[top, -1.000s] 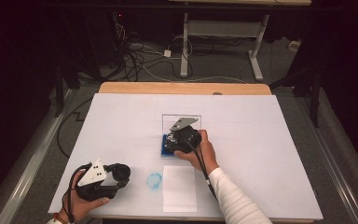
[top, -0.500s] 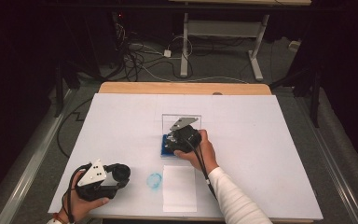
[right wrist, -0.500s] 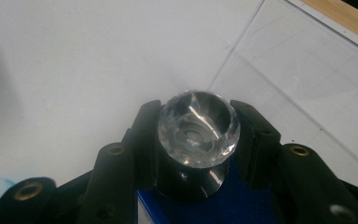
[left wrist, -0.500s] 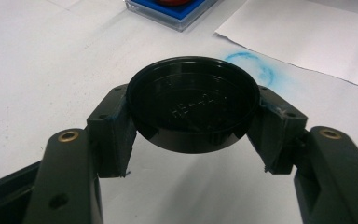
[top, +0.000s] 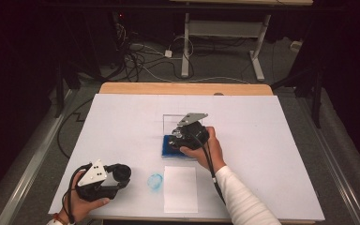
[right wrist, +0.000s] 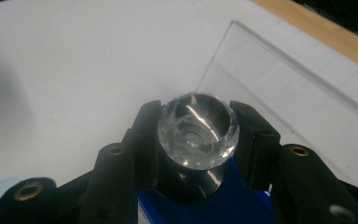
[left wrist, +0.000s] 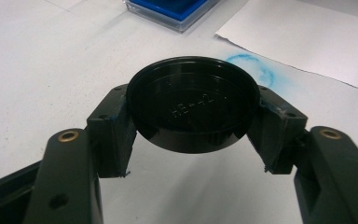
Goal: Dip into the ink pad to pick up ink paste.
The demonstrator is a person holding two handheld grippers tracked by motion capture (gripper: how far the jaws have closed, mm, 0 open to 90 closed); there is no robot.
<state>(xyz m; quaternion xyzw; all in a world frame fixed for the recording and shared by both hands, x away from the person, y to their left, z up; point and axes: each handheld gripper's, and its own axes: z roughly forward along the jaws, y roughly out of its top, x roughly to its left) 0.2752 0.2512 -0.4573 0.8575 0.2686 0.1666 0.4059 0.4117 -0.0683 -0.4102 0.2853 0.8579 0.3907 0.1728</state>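
- The stamp point(right wrist: 198, 135) stands upright on the blue ink pad point(top: 171, 146), with the white paper sheet point(top: 180, 188) lying just nearer the person than the pad.
- The right tool point(top: 180, 133) is closed around the stamp's clear faceted knob; its base looks pressed into the ink, though that contact is partly hidden.
- The left tool point(left wrist: 193, 123) is clamped on a black round cap point(left wrist: 193, 103), left of the sheet, beside a blue smudge point(top: 155, 181) on the surface point(top: 122, 117).

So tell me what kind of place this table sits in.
Probably a lab or workshop set up for recording. The table is covered in plain white sheeting, loose cables trail across the floor behind it, and a bare metal stand sits against dark surroundings.
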